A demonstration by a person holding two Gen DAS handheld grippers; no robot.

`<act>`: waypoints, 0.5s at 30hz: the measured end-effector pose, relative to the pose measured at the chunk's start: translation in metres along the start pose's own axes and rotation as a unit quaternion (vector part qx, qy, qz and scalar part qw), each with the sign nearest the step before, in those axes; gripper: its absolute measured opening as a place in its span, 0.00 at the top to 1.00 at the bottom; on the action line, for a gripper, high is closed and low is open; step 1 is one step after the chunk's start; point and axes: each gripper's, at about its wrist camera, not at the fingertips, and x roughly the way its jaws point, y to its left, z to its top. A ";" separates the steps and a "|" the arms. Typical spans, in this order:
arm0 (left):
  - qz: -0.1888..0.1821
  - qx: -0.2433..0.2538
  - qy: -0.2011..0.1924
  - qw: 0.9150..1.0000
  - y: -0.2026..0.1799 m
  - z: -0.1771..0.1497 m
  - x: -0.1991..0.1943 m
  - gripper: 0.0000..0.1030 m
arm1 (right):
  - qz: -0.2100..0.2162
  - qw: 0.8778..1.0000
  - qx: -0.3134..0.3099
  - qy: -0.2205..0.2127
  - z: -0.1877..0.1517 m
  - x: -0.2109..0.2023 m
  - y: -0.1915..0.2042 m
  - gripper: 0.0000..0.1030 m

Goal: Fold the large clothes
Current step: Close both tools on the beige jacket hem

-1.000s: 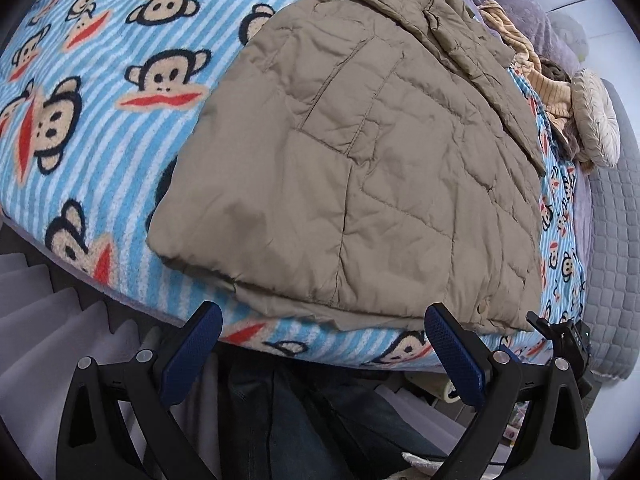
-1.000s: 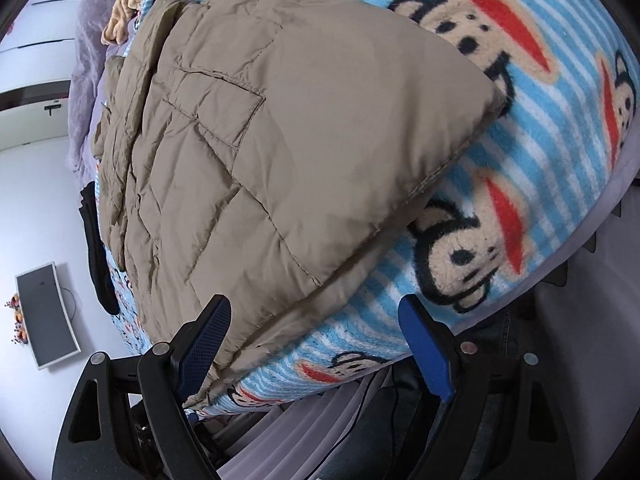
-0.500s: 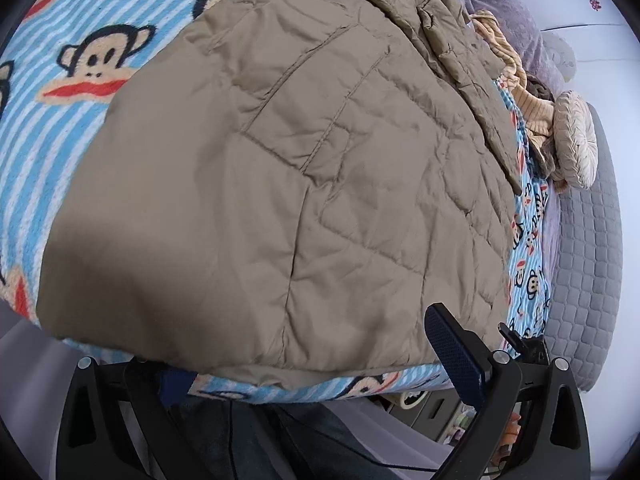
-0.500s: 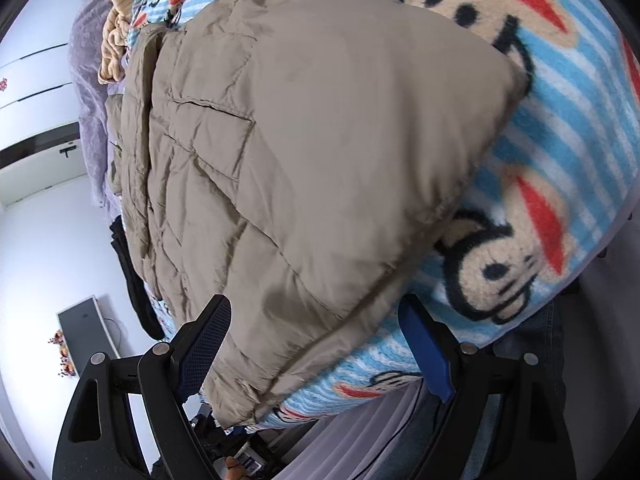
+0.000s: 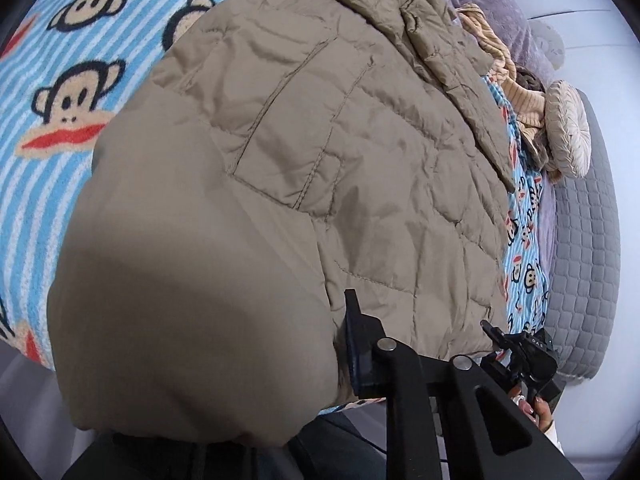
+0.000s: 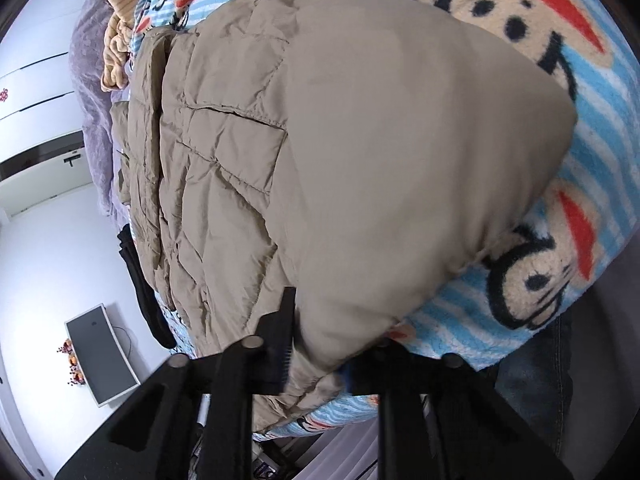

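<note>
Beyond the jacket (image 6: pixel 360 160), right view only: monitor (image 6: pixel 100 354).

The left wrist camera looked forward along the left gripper (image 5: pixel 280 380) from the near edge of the bed (image 5: pixel 580 240), very close to the tan jacket (image 5: pixel 340 160), which filled most of its frame; it faced up the bed toward a round cushion (image 5: pixel 568 128) at right. The right wrist camera sat equally close at the same edge behind the right gripper (image 6: pixel 320 364), facing across the jacket (image 6: pixel 360 160), with a monitor (image 6: pixel 100 354) at lower left. Both views shared the jacket's hem, its quilted panels and the monkey-print blanket (image 5: pixel 52 120) (image 6: pixel 592 160).
</note>
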 end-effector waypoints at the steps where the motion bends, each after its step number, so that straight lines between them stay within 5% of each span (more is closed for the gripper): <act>1: -0.002 0.009 -0.006 1.000 -0.003 0.002 -0.005 0.79 | 0.001 1.000 -0.007 -0.005 -0.002 -0.002 0.003 0.86; 15: 0.003 0.114 -0.087 0.990 -0.063 0.048 -0.067 0.79 | 0.005 0.991 -0.122 -0.049 -0.002 -0.031 0.080 0.88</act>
